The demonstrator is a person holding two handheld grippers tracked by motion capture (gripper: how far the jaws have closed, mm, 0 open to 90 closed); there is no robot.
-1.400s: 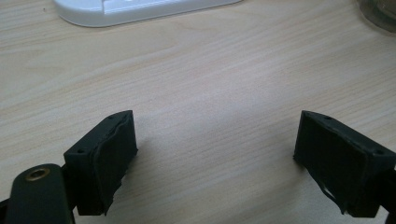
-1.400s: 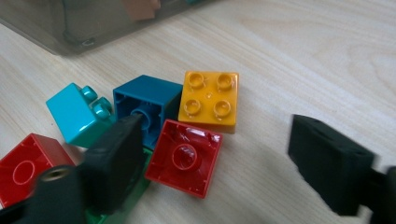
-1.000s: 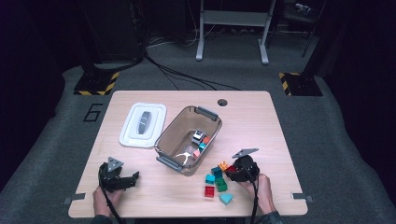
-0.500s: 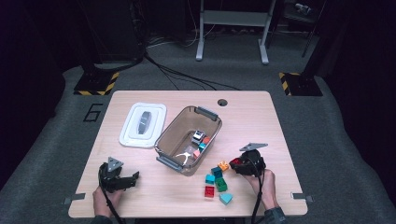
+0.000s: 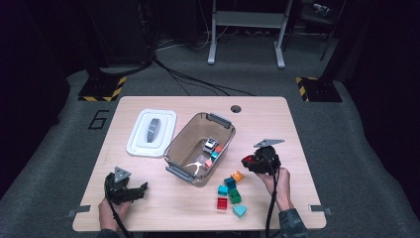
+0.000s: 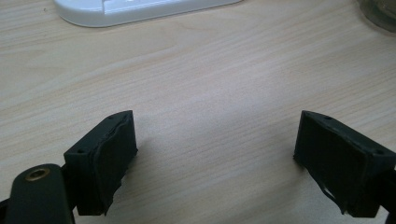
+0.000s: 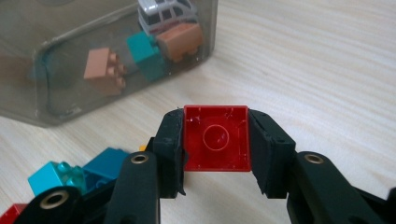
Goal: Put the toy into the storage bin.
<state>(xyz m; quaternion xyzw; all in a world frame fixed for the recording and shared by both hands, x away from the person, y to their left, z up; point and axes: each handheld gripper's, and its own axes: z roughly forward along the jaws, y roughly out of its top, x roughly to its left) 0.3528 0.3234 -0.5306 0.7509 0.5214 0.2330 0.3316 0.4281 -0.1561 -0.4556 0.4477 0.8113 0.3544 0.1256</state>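
My right claw [image 7: 215, 140] is clamped on a red block [image 7: 215, 138], held just off the bin [image 5: 198, 148], near its front corner. The block looks light, stiff and smooth, so I grip its flat sides squarely. My left claw [image 6: 215, 158] rests spread apart on the tabletop [image 5: 277, 124], well away from the bin
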